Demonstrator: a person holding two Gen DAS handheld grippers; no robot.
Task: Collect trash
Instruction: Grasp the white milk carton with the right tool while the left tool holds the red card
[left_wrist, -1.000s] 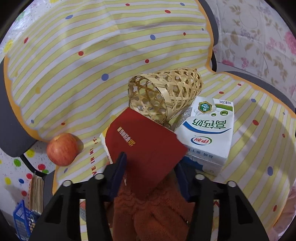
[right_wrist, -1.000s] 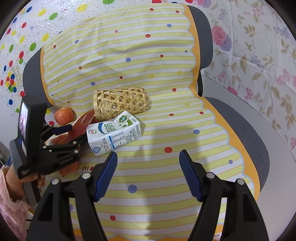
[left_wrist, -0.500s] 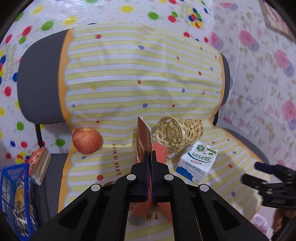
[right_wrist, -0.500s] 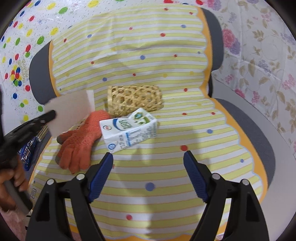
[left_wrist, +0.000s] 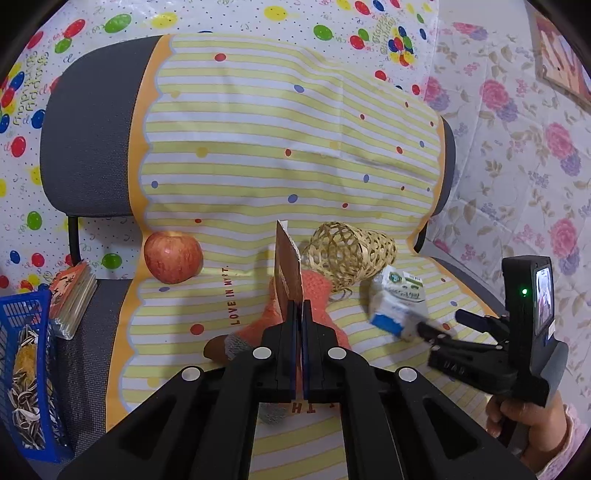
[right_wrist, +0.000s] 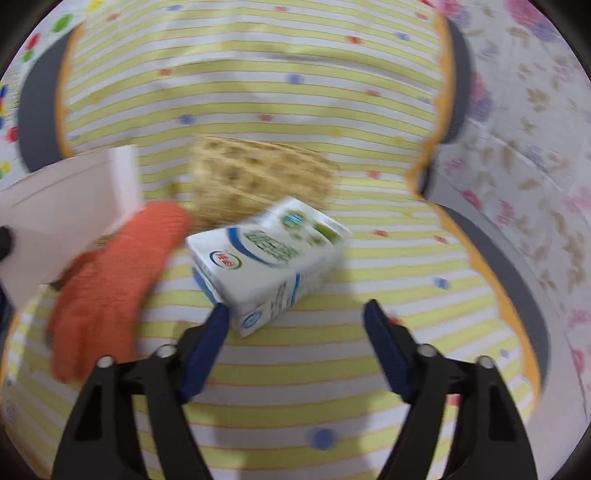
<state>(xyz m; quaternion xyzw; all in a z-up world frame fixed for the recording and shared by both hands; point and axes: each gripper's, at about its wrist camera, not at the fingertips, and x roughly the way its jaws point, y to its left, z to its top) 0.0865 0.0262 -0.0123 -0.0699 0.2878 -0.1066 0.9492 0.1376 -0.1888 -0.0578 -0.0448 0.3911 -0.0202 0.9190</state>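
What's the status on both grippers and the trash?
Left gripper shut on red card, lifted edge-on. Right gripper open, jaws just closing in, left fingertip at milk carton, not gripped. Orange glove lies beside carton.

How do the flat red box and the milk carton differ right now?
The flat red box is pinched on edge in the shut left tool, lifted over the orange glove; the milk carton lies on its side on the striped cover. The box is folded flat; the carton keeps its full block shape. The open right tool, jaws just closing, has not gripped the carton. Both are paperboard packaging.
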